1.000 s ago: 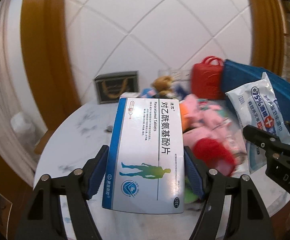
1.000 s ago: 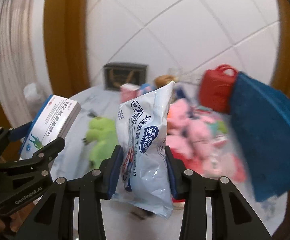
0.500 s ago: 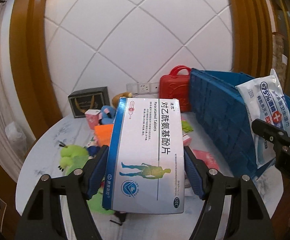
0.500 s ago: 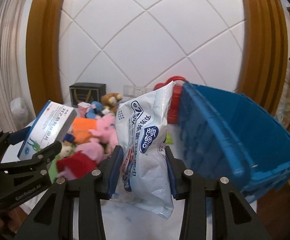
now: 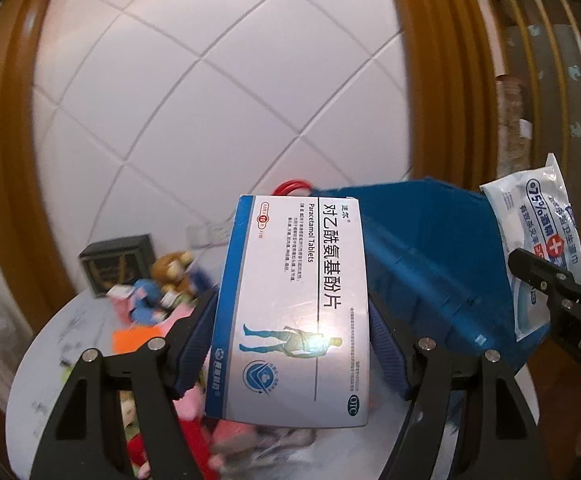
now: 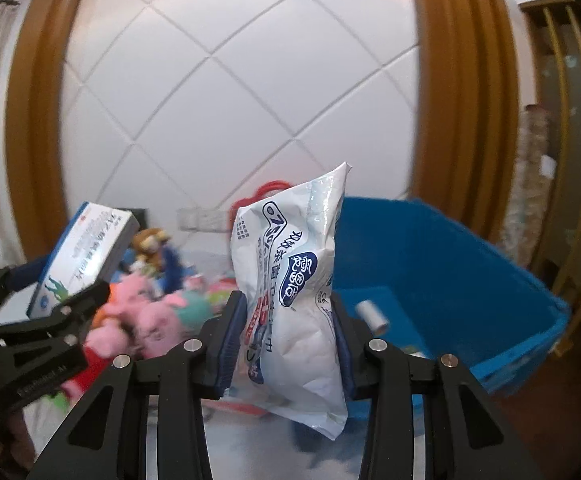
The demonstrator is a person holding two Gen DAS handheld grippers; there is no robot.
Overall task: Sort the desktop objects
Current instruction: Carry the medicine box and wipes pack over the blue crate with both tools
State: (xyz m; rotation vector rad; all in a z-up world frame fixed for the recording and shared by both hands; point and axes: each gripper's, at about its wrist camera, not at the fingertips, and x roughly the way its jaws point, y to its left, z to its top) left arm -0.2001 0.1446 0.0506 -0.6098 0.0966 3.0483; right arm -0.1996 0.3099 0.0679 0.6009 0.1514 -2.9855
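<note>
Paracetamol box (image 5: 290, 312) is pinched flat between the pads of the left gripper (image 5: 290, 340), held up off the surface (image 5: 50, 340), and next to it the right gripper (image 6: 288, 340) is squeezing a soft white pack of alcohol wipes (image 6: 290, 280) that stands upright between its pads. So both are full, basically mid-carry. Just beyond them is the blue crate (image 6: 450, 264), open side up, on the right end of the surface; a small white roll-ish thing (image 6: 372, 314) already lies inside, too blurry to name. Looks like these two items are headed there next, though neither is over the opening yet. Plenty is left: a heap of plush toys (image 6: 138, 312) (pink ones, a brown one further back) sits on the left part of the surface, plus a red bag (image 5: 290, 188) behind the crate and a dark box (image 5: 118, 260) by the wall. Early-to-middle of the sort, probably.
</note>
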